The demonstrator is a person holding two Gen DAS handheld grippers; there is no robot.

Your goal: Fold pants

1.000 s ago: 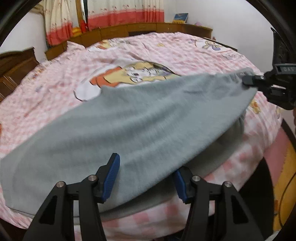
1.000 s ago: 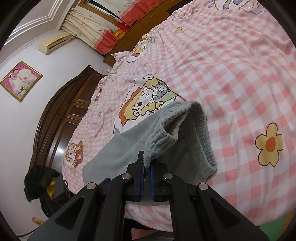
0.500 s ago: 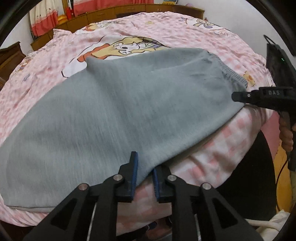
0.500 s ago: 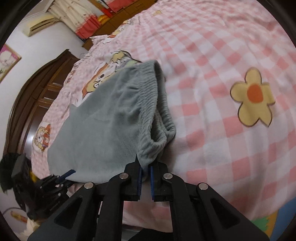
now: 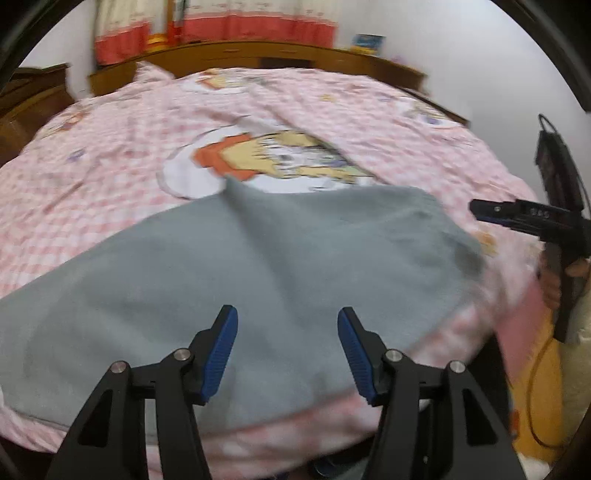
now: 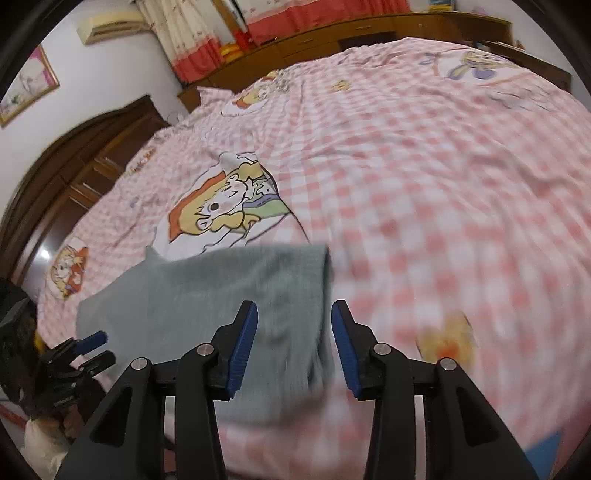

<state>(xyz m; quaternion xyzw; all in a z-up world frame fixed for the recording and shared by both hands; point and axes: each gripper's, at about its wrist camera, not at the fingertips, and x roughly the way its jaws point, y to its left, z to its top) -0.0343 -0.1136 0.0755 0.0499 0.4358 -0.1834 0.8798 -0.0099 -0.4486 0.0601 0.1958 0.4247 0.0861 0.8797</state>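
Item, nearest: left gripper (image 5: 287,350), black frame with blue ribbed pads, jaws spread wide and holding nothing, poised over the near edge of the cloth. Item: right gripper (image 6: 294,347), same build, jaws likewise spread and empty, the cloth's right edge lying between and beyond the pads; whether a pad touches the fabric cannot be told through the blur. In the left wrist view the right gripper also shows at the right margin, gripped by a hand (image 5: 554,284), clear of the cloth. Item, the task's thing: grey pants (image 5: 236,280), soft fleecy fabric, lying flat on the near part of the bed as one long band running from the near left toward the right, a single ridge rising toward its far edge; the gathered right end (image 6: 325,280) sits just ahead of the right gripper. Item, beneath and beyond: pink checked bedspread (image 6: 424,177) with a cartoon print (image 5: 280,162) just past the far edge of the pants. Item, farthest: wooden headboard (image 5: 258,55), red-trimmed curtains (image 5: 221,22). Step in hand, judged: the lengthwise fold looks laid down and released. Next move, judged: regrip one end, a gripper at each corner, and carry it across to the other end, keeping the edges aligned and the layers from sliding.
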